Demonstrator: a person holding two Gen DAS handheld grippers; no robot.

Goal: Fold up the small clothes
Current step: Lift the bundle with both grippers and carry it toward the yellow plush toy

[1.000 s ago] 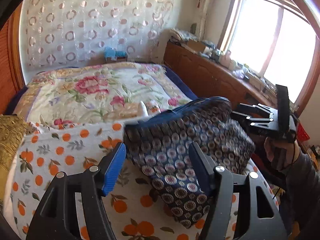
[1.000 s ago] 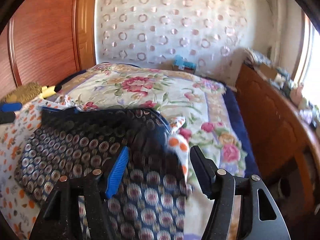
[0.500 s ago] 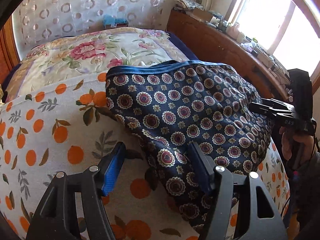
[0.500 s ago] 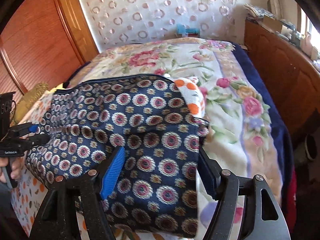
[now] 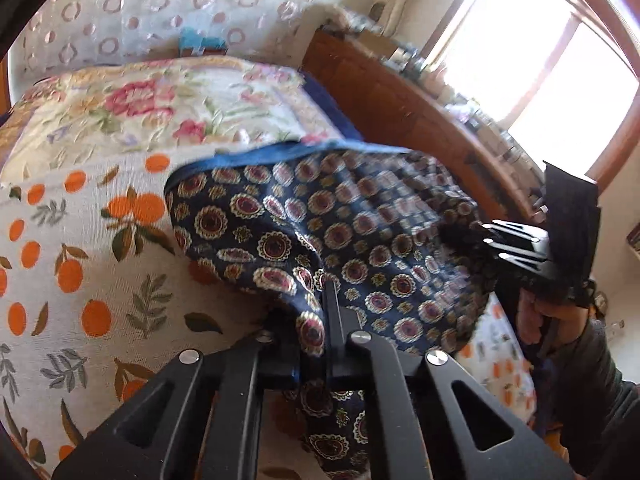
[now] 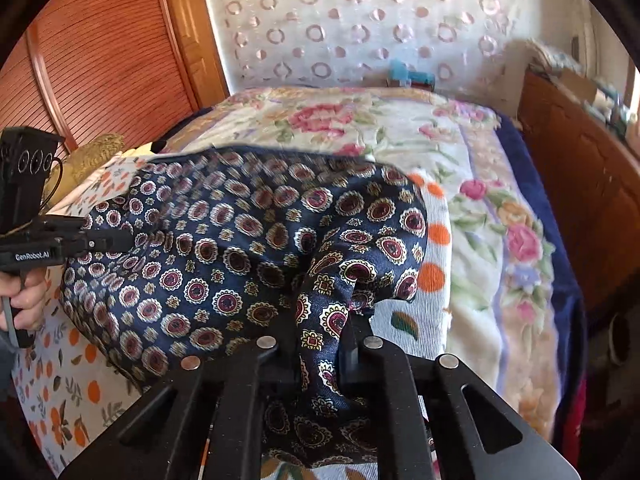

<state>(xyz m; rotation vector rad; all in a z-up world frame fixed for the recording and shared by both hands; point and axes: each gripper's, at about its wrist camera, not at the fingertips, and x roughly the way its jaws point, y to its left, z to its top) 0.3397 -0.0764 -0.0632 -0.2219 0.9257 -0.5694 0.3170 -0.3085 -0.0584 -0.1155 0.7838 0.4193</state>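
A navy garment with a medallion print is lifted off the orange-print cloth on the bed. My left gripper is shut on its near left edge. My right gripper is shut on its near right edge; the garment bunches up between the two and hangs below the jaws. The right gripper also shows at the right of the left wrist view, and the left gripper at the left of the right wrist view. The far blue hem is blurred.
A floral quilt covers the bed beyond the orange-print cloth. A wooden cabinet with clutter runs along the right under a bright window. A wooden wardrobe stands left. A blue toy sits at the bed's head.
Both grippers were open over the garment; they have now closed on its near edges and lifted it, so the fabric bunches between them.
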